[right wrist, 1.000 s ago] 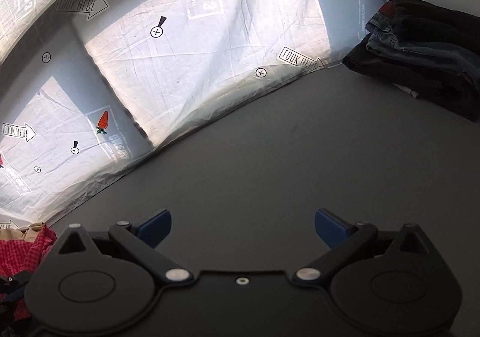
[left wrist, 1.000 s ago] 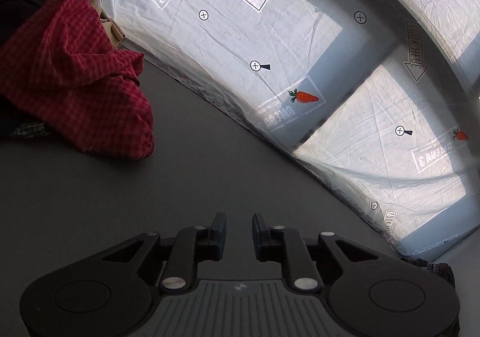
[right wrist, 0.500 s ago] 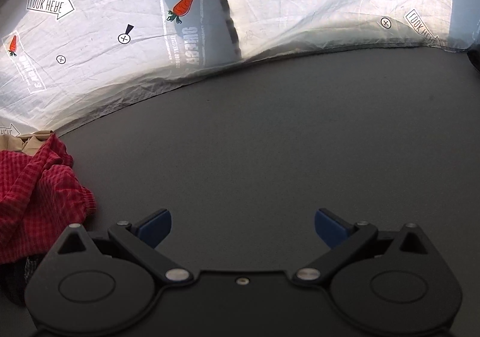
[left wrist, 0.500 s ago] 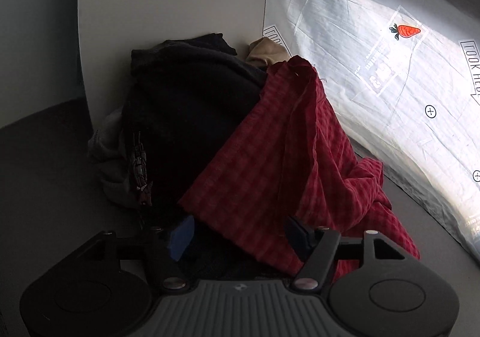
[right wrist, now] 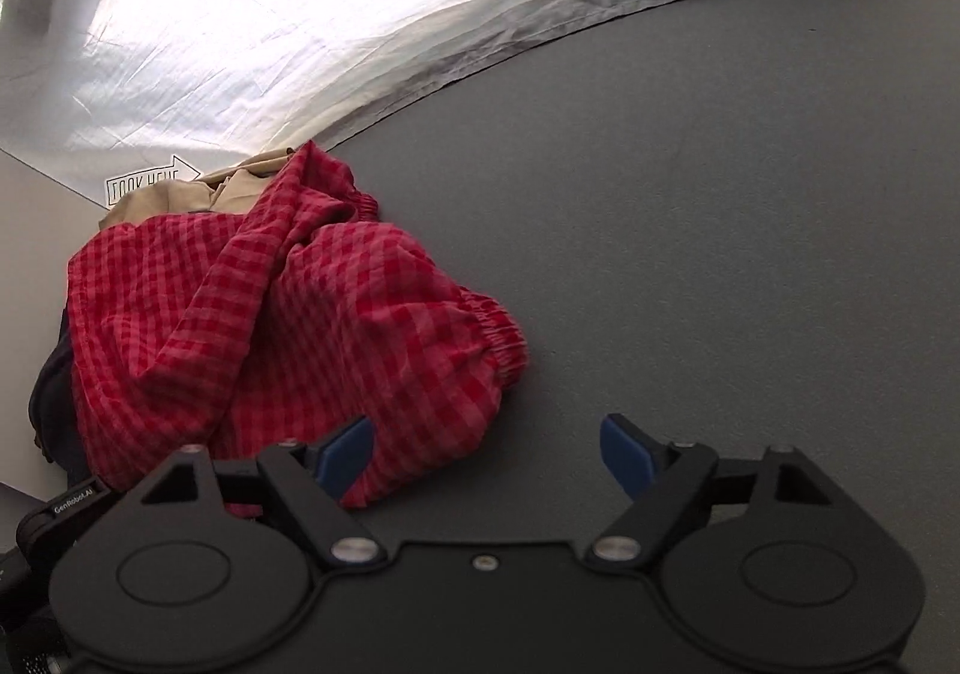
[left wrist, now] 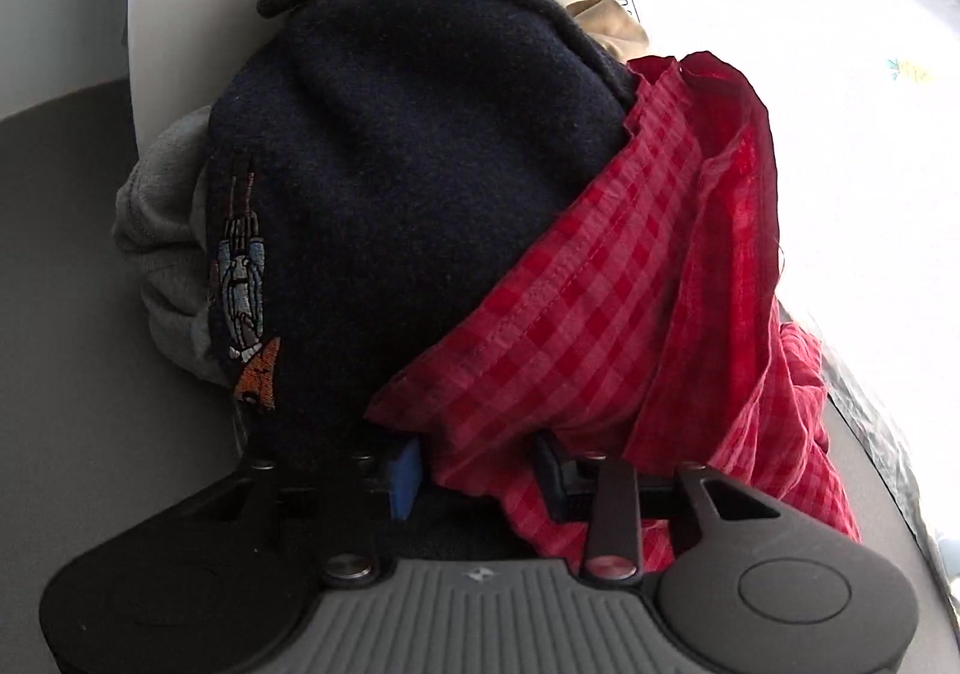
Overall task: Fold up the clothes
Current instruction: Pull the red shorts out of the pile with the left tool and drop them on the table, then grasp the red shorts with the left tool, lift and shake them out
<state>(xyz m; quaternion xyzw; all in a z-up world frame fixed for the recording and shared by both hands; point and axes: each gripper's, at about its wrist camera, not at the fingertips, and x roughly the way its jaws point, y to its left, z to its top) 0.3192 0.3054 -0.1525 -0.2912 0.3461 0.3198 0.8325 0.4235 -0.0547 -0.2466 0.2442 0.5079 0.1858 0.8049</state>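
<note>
Reaching into a heap of clothes at the far left corner of a dark grey surface (right wrist: 690, 206), the left gripper (left wrist: 477, 470) has its jaws spread partway, with the hem of a red checked garment (left wrist: 612, 302) draped between its fingers. Whether the fingers actually pinch the cloth cannot be told, since the fabric hides the right fingertip. In the left wrist view, a dark navy knit garment (left wrist: 408, 146) with an embroidered patch (left wrist: 243, 302) on its left side fills the middle of the heap. A grey garment (left wrist: 162, 248) bulges out to its left, and a tan garment (left wrist: 612, 17) peeks out at the far right behind it. The red checked garment lies over the navy one's right side.

The right gripper (right wrist: 486, 452) hovers low over the surface with its jaws wide apart and nothing between them. Its left blue fingertip sits just over the near edge of the red checked garment (right wrist: 288, 314); the right one is over bare surface. A white sheet (right wrist: 288, 44) printed with carrots, arrows and crosshair marks hangs behind the heap.
</note>
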